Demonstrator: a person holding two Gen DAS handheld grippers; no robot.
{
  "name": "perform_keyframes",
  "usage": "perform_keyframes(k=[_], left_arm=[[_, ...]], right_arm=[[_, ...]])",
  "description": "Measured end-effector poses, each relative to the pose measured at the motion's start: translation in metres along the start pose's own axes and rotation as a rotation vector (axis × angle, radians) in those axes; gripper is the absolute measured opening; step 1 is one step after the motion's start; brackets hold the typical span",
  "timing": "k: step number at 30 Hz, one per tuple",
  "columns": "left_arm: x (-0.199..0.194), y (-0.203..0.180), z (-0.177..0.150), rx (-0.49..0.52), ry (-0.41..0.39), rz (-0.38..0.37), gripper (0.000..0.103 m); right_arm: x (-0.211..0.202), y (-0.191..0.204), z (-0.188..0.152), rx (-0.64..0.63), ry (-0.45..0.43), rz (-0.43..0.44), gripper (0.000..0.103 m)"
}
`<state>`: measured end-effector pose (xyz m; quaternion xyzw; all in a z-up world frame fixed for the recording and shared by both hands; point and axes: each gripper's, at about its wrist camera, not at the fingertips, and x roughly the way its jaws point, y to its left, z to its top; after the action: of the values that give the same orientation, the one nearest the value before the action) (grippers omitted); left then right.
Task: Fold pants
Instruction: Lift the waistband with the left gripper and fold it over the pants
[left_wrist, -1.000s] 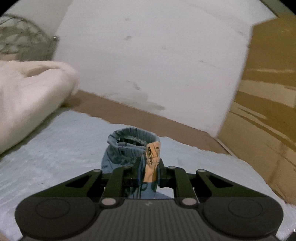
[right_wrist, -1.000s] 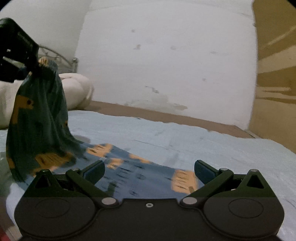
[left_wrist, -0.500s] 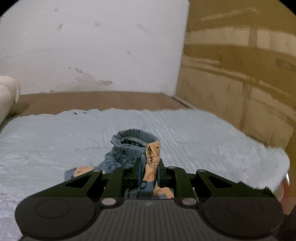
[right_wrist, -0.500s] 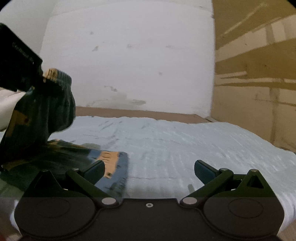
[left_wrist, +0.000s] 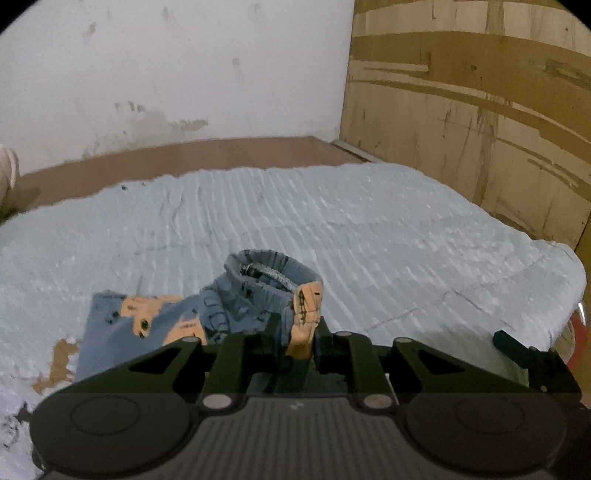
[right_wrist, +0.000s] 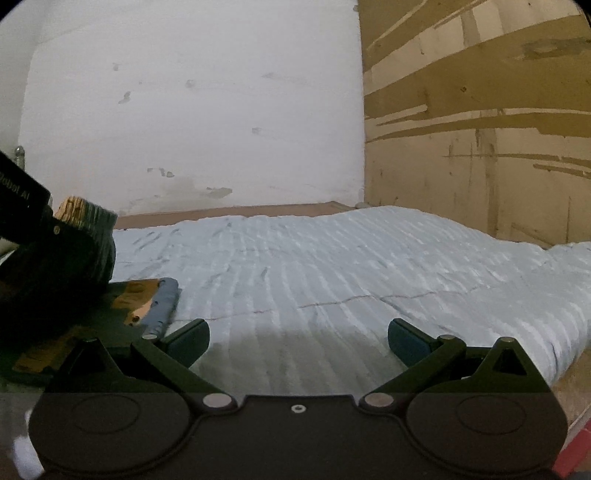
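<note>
Small blue pants (left_wrist: 155, 325) with orange patches lie partly on the pale blue bedspread (left_wrist: 332, 229). My left gripper (left_wrist: 297, 328) is shut on the bunched elastic waistband (left_wrist: 266, 273), holding it just above the bed, while the rest of the cloth trails down to the left. In the right wrist view the pants (right_wrist: 147, 299) lie at the left, with the left gripper's black body (right_wrist: 22, 199) above them. My right gripper (right_wrist: 297, 336) is open over bare bedspread (right_wrist: 332, 273), with nothing between its fingers, to the right of the pants.
A white wall (left_wrist: 184, 74) stands behind the bed, with a brown strip (left_wrist: 184, 155) at its foot. A wooden panel (left_wrist: 480, 110) closes the right side. The bed's right edge (right_wrist: 561, 362) drops off near my right gripper. A cream pillow (left_wrist: 5, 173) peeks in at far left.
My left gripper has swung to the right and sunk with the waistband, so more of the pants now rests on the bed. My right gripper also moved right, off the pants, still open.
</note>
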<state>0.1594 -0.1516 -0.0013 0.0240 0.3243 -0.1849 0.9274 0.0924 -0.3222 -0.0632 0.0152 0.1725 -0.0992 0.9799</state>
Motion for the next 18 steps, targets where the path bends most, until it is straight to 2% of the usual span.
perform_keyframes(k=[5,7,8,9,10,12,18], left_arm=[[0.008,0.002,-0.008,-0.019,0.030,-0.026,0.022],[0.010,0.005,-0.011,-0.044,0.045,-0.050,0.041],[0.010,0.007,-0.012,-0.061,0.054,-0.070,0.056],[0.009,0.008,-0.012,-0.078,0.053,-0.082,0.063],[0.008,0.010,-0.013,-0.086,0.046,-0.087,0.064],[0.004,0.012,-0.012,-0.088,0.037,-0.075,0.074],[-0.020,0.033,-0.009,-0.145,-0.028,0.019,0.094]], right_arm=[[-0.003,0.001,-0.006,0.002,0.003,-0.008,0.102],[-0.003,0.001,-0.007,0.000,0.003,-0.011,0.102],[-0.003,0.001,-0.007,-0.001,0.003,-0.011,0.102],[-0.002,0.001,-0.007,-0.002,0.003,-0.012,0.102],[-0.003,0.002,-0.008,-0.004,0.002,-0.012,0.102],[-0.002,0.002,-0.009,-0.007,0.000,-0.014,0.102],[-0.003,0.002,-0.011,-0.006,-0.010,-0.013,0.102]])
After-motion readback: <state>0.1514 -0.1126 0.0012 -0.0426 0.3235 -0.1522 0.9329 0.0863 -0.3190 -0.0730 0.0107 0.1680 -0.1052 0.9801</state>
